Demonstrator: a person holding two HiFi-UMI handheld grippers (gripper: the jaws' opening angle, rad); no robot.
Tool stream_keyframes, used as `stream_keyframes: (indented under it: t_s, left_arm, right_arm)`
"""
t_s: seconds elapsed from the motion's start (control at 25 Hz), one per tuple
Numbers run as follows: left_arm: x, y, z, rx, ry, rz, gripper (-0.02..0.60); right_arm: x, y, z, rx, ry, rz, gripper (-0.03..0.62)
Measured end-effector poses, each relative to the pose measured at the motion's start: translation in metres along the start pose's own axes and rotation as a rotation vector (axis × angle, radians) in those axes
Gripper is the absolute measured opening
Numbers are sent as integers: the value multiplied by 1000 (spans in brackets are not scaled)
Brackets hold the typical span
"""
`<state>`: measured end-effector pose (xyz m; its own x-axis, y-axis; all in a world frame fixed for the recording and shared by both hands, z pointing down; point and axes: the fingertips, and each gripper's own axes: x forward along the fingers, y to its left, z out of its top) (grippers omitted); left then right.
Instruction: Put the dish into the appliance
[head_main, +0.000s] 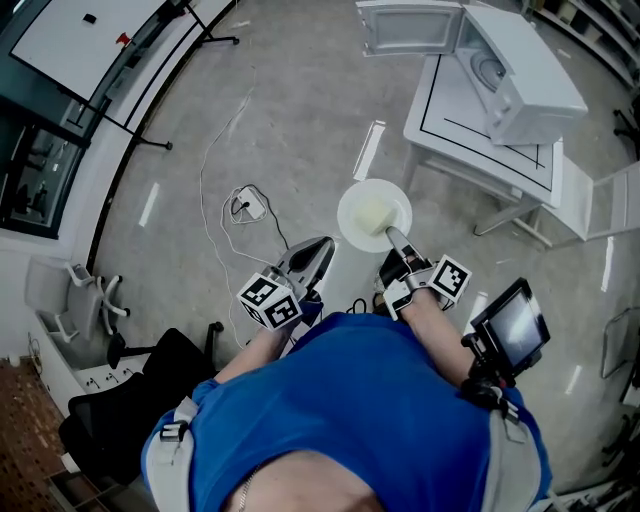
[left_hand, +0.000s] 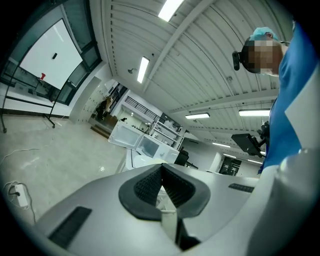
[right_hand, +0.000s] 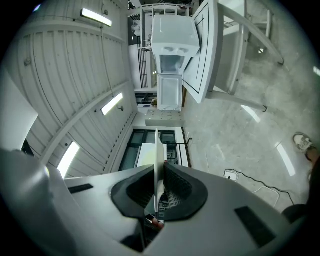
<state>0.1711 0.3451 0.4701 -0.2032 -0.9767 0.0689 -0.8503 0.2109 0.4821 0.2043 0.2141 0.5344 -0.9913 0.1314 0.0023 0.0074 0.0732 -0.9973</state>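
Dish (head_main: 374, 215) hangs level above the floor, near rim pinched by the right gripper (head_main: 391, 238) so its far edge can lead into the open microwave (head_main: 520, 75), while the left gripper (head_main: 318, 250) is closed, empty

Your right gripper (right_hand: 159, 167) has its jaws closed on the white dish (right_hand: 160, 147), pads pressing both faces. You see the dish edge-on (a thin pale blade), running from deep between the jaws out past their tips. Straight ahead of the jaws, well beyond the dish, the white appliance (right_hand: 172, 35) stands on a white table (right_hand: 206, 55) with its door (right_hand: 170, 92) swung open toward you. The view is rolled: pale floor (right_hand: 250, 135) lies to the right of the jaws, with a cable and plug block (right_hand: 230, 175) near them, and ceiling lights (right_hand: 112, 103) lie to the left.
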Motion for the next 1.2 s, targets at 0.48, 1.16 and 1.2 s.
stream_keyframes:
  t_s: [0.48,1.16,1.2]
  left_arm:
    - [85,34,42,40,-38,18,6]
    - [170,82,61,3,-12,6,6]
    - [175,87,63,4,-8,-4,6]
  right_arm:
    - [60,1,88,-3,16,14,23]
    - [109,-13,172,6,-32,-3,23]
    - [112,-13,176,5,-42,-6,23]
